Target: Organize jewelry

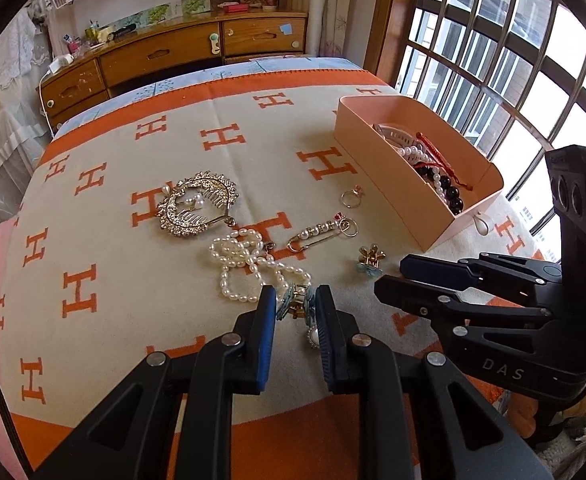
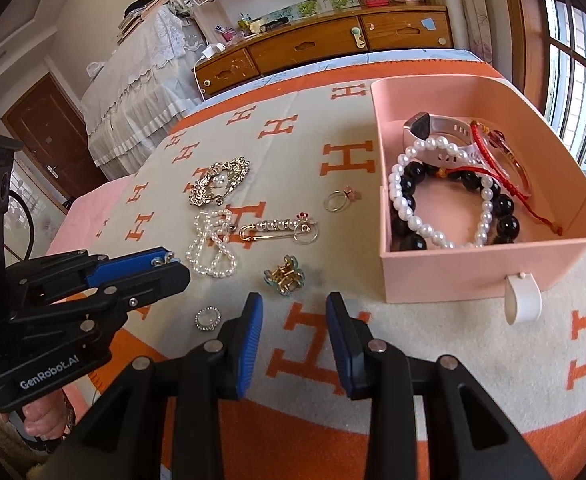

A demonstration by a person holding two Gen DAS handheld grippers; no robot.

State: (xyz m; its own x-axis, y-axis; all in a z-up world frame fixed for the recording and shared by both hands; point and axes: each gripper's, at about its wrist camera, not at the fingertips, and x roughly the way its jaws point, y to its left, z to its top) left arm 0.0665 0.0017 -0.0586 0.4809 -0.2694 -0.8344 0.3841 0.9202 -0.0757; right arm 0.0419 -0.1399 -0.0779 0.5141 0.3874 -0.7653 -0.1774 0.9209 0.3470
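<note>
My left gripper [image 1: 295, 306] is pinched on a small pale-blue and gold claw clip [image 1: 293, 303], ribbed blue pads gripping both sides, nose angled steeply down at the cream-and-orange woven blanket [image 1: 105, 240]. Just past its tips lies a knotted strand of glossy white pearls [image 1: 249, 264]. My right gripper [image 2: 295, 312] hovers with jaws apart, nothing between them; a matching clip [image 2: 285, 275] sits just ahead. The smooth pink box [image 2: 453, 276] sits right of it, long axis running away.
</note>
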